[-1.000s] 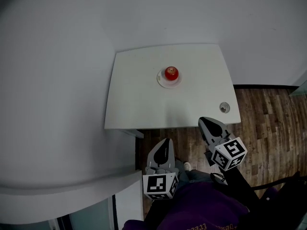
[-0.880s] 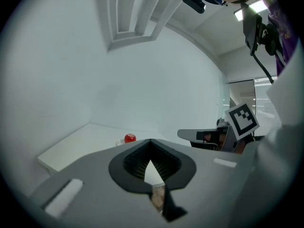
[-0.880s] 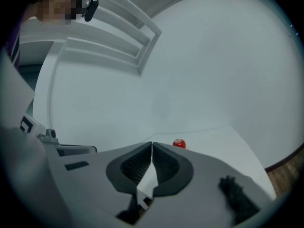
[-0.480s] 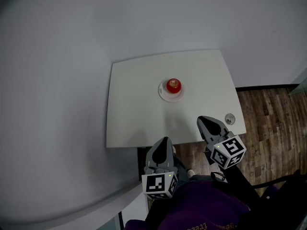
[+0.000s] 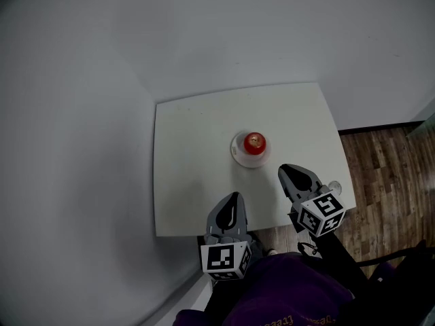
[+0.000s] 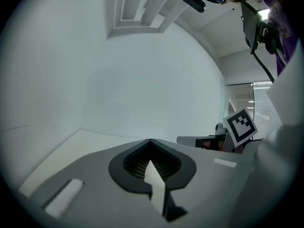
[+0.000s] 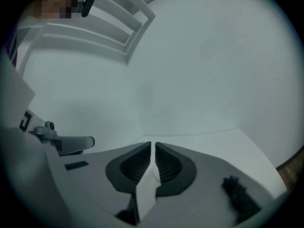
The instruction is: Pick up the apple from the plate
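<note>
A red apple (image 5: 255, 141) sits on a small white plate (image 5: 249, 157) in the middle of a white table (image 5: 190, 155). My left gripper (image 5: 232, 201) hangs over the table's near edge, below and left of the plate, jaws shut and empty. Just right of the plate and a little nearer, my right gripper (image 5: 292, 173) is also shut with nothing in it. In the left gripper view the jaws (image 6: 150, 141) meet at their tips. The right gripper view shows the right gripper (image 7: 153, 144) with only a thin slit between its jaws; the apple is not visible there.
Grey walls stand behind and to the left of the table. Wooden floor (image 5: 384, 161) lies to the right. A small round object (image 5: 334, 184) rests by the table's near right corner, partly behind my right gripper. The person's purple clothing (image 5: 285, 297) fills the bottom.
Both grippers have moved forward from short of the table to over its near edge, closer to the plate. The apple and table now appear nearer. Both jaws stay shut.
</note>
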Motion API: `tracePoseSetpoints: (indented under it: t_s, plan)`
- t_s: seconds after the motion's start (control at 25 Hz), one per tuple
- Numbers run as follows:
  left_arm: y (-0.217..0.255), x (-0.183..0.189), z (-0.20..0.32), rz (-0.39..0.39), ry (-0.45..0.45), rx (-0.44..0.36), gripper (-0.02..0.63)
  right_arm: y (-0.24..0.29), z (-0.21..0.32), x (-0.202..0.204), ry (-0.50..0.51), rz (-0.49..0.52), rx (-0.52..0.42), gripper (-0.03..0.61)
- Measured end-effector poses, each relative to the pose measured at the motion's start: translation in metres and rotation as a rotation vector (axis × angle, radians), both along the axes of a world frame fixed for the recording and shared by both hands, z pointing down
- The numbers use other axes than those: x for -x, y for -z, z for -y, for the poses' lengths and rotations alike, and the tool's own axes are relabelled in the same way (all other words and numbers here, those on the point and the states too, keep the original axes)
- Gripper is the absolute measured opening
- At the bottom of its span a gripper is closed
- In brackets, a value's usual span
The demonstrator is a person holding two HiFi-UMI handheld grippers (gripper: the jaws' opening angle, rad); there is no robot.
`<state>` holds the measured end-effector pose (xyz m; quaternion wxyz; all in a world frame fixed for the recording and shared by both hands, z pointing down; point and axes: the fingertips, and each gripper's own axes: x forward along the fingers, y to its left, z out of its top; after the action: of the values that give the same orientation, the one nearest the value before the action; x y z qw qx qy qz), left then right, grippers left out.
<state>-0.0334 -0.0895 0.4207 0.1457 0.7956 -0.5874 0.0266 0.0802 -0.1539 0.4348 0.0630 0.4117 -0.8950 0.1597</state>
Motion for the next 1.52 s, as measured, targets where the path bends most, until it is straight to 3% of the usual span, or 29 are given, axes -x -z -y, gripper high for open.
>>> tracePoseSetpoints:
  t_s: [0.12, 0.24, 0.64, 1.08, 1.52]
  plan:
    - [-0.003, 0.013, 0.018, 0.000, -0.007, 0.004, 0.006, -0.007, 0.020, 0.011, -0.007, -0.012, 0.015, 0.022]
    - [-0.005, 0.030, 0.036, -0.001, 0.004, 0.013, 0.006, -0.015, 0.040, 0.025, -0.002, -0.020, 0.037, 0.103]
    - [-0.016, 0.067, 0.071, -0.019, 0.015, 0.045, 0.006, -0.048, 0.080, 0.047, 0.003, -0.106, 0.100, 0.168]
    - [-0.021, 0.058, 0.084, -0.010, 0.018, 0.064, 0.006, -0.078, 0.106, 0.050, 0.057, -0.239, 0.134, 0.279]
    - [-0.021, 0.067, 0.091, -0.003, 0.068, 0.065, 0.006, -0.115, 0.127, 0.061, 0.116, -0.352, 0.167, 0.337]
